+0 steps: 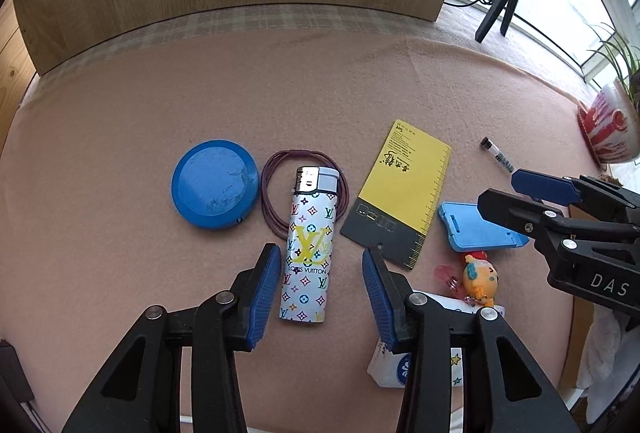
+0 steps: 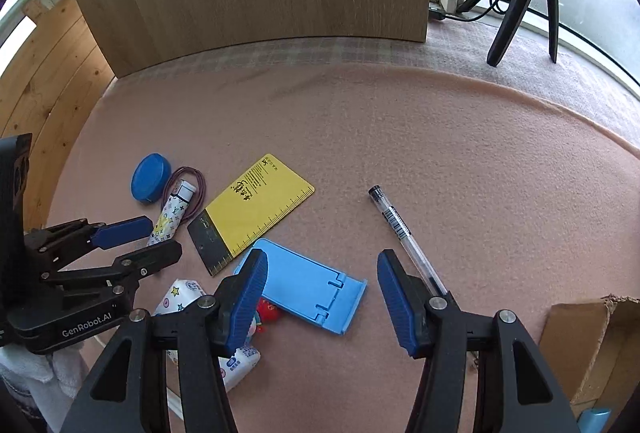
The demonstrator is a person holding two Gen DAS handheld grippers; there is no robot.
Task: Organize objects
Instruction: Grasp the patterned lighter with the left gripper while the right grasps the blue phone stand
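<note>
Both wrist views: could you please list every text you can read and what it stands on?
"LOUIS VUITTON" and a large "LV": lighter.
"DAS": body of the right gripper.
"GenRobot.AI": body of the left gripper.
Yellow card: ruler marks and print, too small to read.
Pen: barcode label, unreadable.

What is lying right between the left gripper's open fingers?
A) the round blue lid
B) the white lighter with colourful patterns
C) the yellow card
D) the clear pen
B: the white patterned lighter lies on the pink cloth between the left gripper's open fingers.
</note>
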